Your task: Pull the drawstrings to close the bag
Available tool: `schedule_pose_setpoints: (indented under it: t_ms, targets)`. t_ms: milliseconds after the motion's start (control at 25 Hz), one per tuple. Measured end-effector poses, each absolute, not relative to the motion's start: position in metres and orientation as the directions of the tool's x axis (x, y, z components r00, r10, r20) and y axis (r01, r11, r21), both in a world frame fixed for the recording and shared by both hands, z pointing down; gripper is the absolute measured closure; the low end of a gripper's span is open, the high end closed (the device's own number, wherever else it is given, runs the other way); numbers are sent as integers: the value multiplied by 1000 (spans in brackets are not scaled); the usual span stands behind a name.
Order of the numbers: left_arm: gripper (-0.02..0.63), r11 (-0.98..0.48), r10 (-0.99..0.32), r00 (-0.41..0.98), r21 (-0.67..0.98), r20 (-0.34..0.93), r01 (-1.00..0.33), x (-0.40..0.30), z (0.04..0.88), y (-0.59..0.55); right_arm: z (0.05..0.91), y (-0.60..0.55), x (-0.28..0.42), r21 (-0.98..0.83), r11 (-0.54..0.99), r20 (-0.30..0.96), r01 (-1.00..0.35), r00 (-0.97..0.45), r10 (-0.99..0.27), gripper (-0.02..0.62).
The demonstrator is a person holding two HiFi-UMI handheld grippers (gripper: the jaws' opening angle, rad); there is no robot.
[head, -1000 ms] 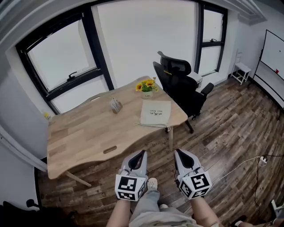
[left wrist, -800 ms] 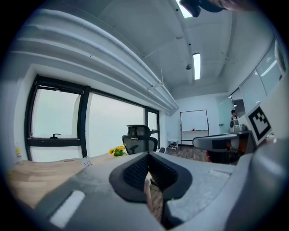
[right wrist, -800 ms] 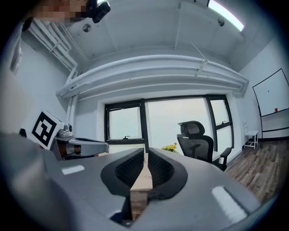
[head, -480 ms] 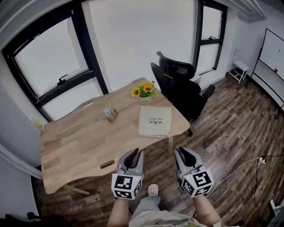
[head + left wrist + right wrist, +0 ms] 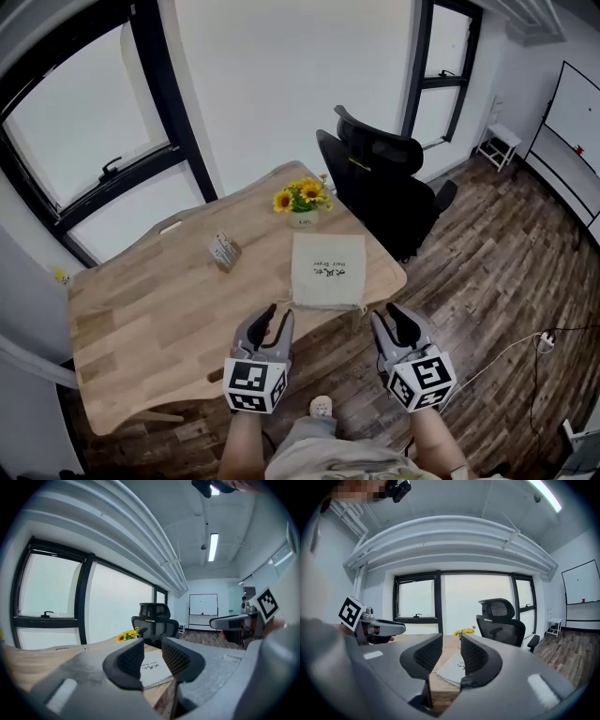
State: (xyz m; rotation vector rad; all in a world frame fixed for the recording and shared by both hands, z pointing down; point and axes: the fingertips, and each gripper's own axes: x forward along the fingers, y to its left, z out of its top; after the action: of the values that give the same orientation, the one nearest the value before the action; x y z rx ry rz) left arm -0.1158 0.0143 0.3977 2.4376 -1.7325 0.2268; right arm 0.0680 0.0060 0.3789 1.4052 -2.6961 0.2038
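Note:
A flat beige drawstring bag [image 5: 328, 270] with small dark print lies on the wooden table [image 5: 150, 309], near its front right corner. Its mouth faces the near edge, where a thin cord [image 5: 362, 303] trails off. My left gripper [image 5: 272, 321] hovers over the table's front edge, short of the bag's left corner. Off the table's edge, over the floor, my right gripper [image 5: 394, 321] is held short of the bag's right corner. Both grippers' jaws are opening with nothing between them. The bag [image 5: 152, 667] shows beyond the left gripper [image 5: 153, 656], and again as the bag [image 5: 452, 667] beyond the right gripper [image 5: 451, 653].
A small pot of sunflowers [image 5: 302, 199] stands behind the bag and a small card holder [image 5: 223, 250] to its left. A black office chair [image 5: 384, 183] is at the table's far right corner. A white cable [image 5: 497, 356] runs over the wooden floor at right.
Both grippers have moved forward toward the table's front edge and their jaws have parted from shut. The table and bag now sit closer in the head view.

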Motion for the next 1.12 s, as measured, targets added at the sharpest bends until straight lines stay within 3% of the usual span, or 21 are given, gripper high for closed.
schedule_pose_setpoints:
  t_ms: [1120]
  targets:
    - [494,-313,-891,307,34,334,-949,-157,459,-60,436,-63,105,-75,432,272,-899,-435,-858,485]
